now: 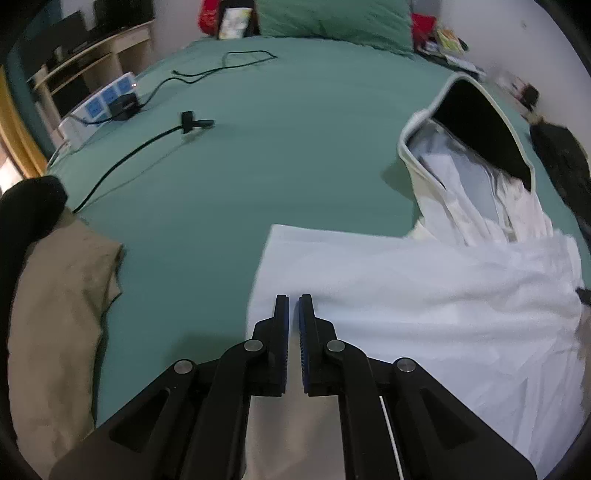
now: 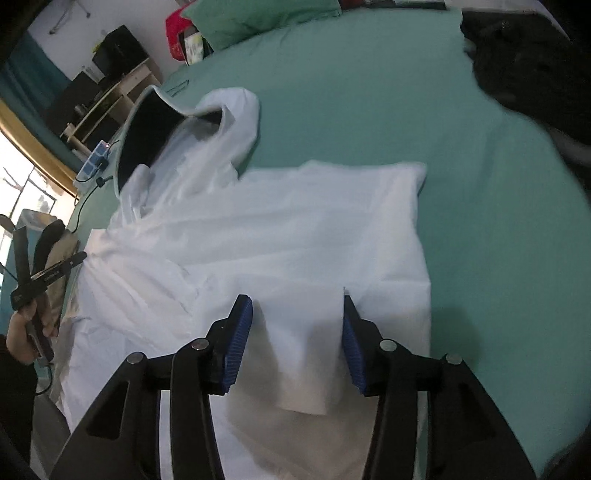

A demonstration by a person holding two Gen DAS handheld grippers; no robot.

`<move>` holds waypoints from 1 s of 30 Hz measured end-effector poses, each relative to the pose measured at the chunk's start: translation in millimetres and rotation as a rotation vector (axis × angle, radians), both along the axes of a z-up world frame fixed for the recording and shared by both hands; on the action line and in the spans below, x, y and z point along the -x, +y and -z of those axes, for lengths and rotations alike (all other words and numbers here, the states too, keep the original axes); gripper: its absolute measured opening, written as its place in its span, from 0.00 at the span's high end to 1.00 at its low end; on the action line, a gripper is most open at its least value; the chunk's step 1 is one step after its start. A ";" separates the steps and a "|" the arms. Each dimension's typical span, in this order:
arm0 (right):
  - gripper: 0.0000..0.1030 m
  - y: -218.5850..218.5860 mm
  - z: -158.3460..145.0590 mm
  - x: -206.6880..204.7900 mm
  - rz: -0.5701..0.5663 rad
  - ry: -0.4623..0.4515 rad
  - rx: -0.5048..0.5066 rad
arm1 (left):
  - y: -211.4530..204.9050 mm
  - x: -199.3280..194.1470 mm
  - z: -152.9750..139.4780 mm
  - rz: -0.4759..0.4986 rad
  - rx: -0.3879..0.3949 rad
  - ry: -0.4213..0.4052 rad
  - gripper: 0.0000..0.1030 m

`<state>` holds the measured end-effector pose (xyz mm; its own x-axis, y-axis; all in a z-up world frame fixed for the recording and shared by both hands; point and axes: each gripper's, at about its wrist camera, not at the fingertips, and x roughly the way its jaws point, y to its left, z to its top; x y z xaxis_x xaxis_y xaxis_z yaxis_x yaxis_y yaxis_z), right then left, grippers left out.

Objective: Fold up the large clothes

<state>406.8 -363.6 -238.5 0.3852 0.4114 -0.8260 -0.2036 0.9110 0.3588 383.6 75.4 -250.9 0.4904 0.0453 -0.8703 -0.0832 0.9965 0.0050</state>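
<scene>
A large white hooded garment lies spread on the green bed. Its dark-lined hood stands up at the far end. My left gripper hovers over the garment's near left corner. Its fingers are shut, and I see no fabric pinched between them. In the right wrist view the garment lies folded over, with a straight edge on the right. My right gripper is open low over the near hem. White cloth lies between the blue pads, and they do not press on it.
A beige cloth lies at the bed's left edge. A power strip and black cables lie farther back. A black garment sits at the far right, and a green pillow at the head. A hand shows at the left of the right wrist view.
</scene>
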 end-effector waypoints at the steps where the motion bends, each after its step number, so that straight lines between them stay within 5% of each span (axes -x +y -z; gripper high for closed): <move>1: 0.92 2.3 -1.3 1.2 -0.006 -0.015 0.014 | -1.6 -0.4 1.6 0.007 -0.007 0.003 0.94; 8: 0.96 8.5 -56.0 8.6 0.002 -0.230 0.169 | -1.4 -6.7 3.6 0.002 -0.024 0.006 0.94; 10: 0.95 8.2 -53.8 3.8 0.004 -0.207 0.182 | -2.3 -12.7 0.3 0.004 -0.030 0.007 0.94; 12: 0.94 13.9 -28.6 -6.3 -0.040 -0.089 0.220 | -2.7 -19.5 -5.8 0.005 -0.021 -0.003 0.94; 13: 0.91 14.8 -18.5 -8.3 -0.049 -0.046 0.232 | -3.3 -25.1 -11.6 0.003 -0.008 -0.014 0.93; 16: 0.52 14.8 -11.0 -11.6 -0.024 -0.035 0.247 | -7.2 -40.3 -30.6 0.000 0.064 -0.077 0.80; 17: 0.38 15.6 -17.2 -13.3 -0.015 -0.062 0.252 | -9.2 -44.8 -35.2 0.001 0.082 -0.095 0.75; 18: 0.36 17.8 -27.1 -15.2 -0.005 -0.114 0.266 | -11.4 -50.0 -39.1 0.002 0.097 -0.113 0.73; 24: 0.35 86.0 -69.9 -49.4 -0.218 -0.422 0.353 | -31.6 -88.2 -39.1 0.014 0.177 -0.149 0.73; 30: 0.36 171.4 -56.9 -102.7 -0.422 -0.518 0.436 | -41.5 -103.8 -25.1 0.062 0.185 -0.115 0.73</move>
